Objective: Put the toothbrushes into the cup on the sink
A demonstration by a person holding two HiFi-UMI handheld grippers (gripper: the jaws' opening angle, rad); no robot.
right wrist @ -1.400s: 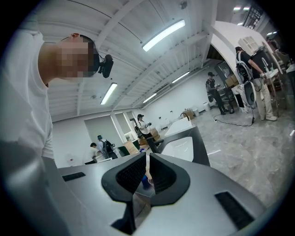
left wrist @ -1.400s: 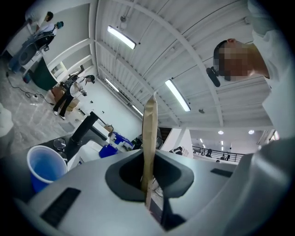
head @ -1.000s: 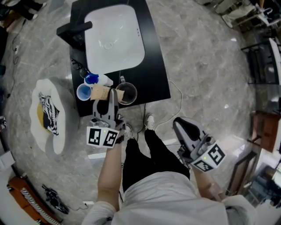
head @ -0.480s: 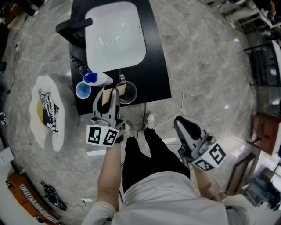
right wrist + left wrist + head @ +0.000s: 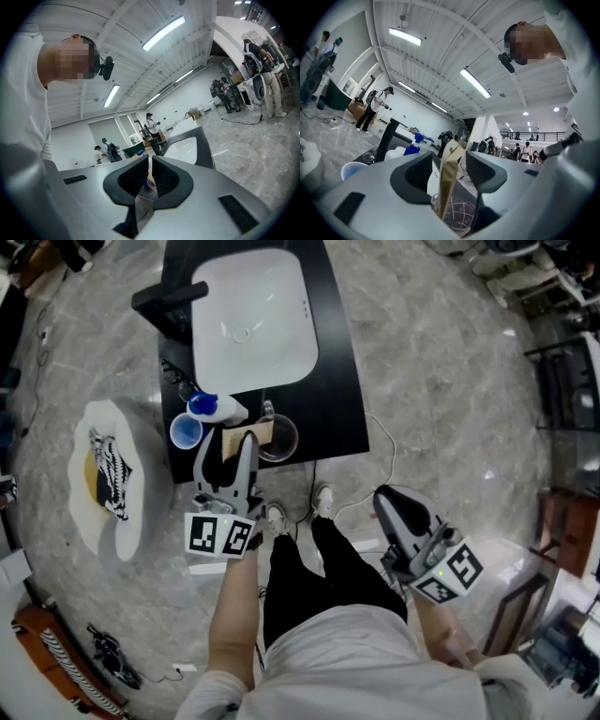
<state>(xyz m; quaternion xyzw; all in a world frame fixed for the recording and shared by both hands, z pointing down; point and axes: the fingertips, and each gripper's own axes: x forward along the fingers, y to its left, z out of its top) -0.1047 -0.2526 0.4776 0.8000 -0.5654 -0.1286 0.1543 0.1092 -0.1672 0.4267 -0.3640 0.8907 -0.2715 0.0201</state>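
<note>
Overhead, the left gripper [image 5: 228, 446] reaches the black counter [image 5: 339, 381]. Only its own view shows its jaws, just opened, standing clear of the brown paper toothbrush packet [image 5: 449, 180], which stands in the clear glass cup [image 5: 281, 439]. The right gripper [image 5: 149, 177] has its jaws together.

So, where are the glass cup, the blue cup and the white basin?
glass cup [image 5: 284, 441], head view, its open mouth
blue cup [image 5: 186, 432], head view, its open mouth
white basin [image 5: 267, 343], head view, its bare bowl

Grey marble floor [image 5: 450, 381], ceiling striplights [image 5: 405, 36]
</note>
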